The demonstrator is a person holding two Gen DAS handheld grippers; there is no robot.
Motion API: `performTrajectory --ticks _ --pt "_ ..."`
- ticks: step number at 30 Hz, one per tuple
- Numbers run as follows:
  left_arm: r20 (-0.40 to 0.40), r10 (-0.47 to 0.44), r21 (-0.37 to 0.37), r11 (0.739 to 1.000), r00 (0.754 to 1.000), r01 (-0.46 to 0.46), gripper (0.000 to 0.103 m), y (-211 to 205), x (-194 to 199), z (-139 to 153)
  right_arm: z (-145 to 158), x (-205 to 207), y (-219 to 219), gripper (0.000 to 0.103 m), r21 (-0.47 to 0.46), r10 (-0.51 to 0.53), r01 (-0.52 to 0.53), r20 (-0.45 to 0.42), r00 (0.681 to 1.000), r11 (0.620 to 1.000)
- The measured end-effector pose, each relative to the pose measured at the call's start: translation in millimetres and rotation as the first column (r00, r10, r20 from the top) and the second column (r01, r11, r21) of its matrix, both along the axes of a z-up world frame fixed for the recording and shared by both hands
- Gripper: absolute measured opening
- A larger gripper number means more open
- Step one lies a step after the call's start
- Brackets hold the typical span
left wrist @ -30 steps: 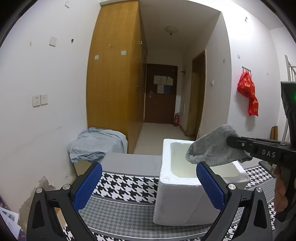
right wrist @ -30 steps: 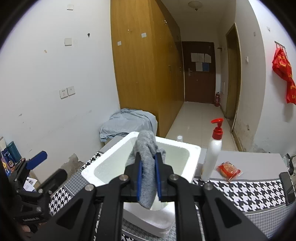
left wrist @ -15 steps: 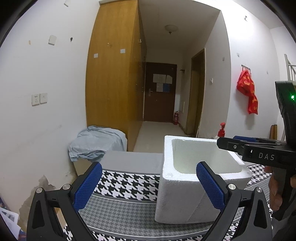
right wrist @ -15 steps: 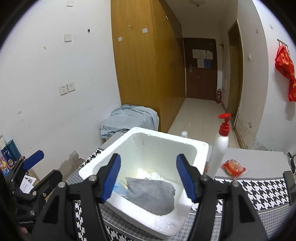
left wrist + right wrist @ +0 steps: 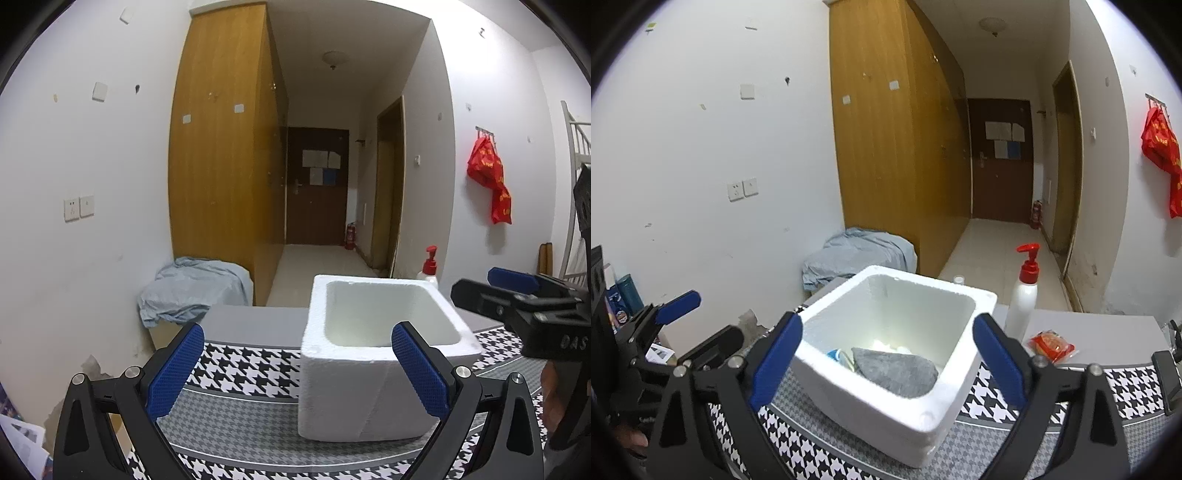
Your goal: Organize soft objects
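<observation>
A white foam box sits on a bench draped in houndstooth cloth; a grey soft cloth lies inside it, toward the box's 6 o'clock wall, beside other pale items. The right gripper hangs over the box's near rim, its jaws just released and spread wide, nothing between the blue pads; the left gripper, at the box's 9 o'clock, likewise stands wide apart and empty. A red-capped pump bottle stands at the box's 2 o'clock; a red snack packet lies just beside it.
</observation>
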State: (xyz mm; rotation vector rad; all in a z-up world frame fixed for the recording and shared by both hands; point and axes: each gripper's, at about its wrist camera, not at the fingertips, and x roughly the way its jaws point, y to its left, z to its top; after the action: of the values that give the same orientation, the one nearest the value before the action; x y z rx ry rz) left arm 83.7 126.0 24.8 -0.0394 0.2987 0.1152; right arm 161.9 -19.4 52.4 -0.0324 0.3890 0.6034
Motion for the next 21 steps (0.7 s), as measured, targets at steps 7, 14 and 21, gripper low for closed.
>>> performTrajectory --ticks 7,14,21 --pt "0.004 -0.009 0.0 1.0 1.0 0.009 0.102 -13.1 -9.8 5.8 3.1 -19.0 -20.8 0.102 0.008 -0.006 0.006 0.024 1.0 1.0" --pt "0.01 -0.026 -0.011 1.0 1.0 0.026 0.102 -28.4 -19.0 8.8 4.5 -36.6 -35.5 0.102 0.013 -0.008 0.007 0.055 0.998 1.0" --pt "0.023 -0.039 -0.01 0.999 0.999 0.039 0.102 -39.0 -31.9 8.9 -3.7 -50.2 -45.1 0.102 0.017 -0.004 0.003 0.074 0.997 1.0"
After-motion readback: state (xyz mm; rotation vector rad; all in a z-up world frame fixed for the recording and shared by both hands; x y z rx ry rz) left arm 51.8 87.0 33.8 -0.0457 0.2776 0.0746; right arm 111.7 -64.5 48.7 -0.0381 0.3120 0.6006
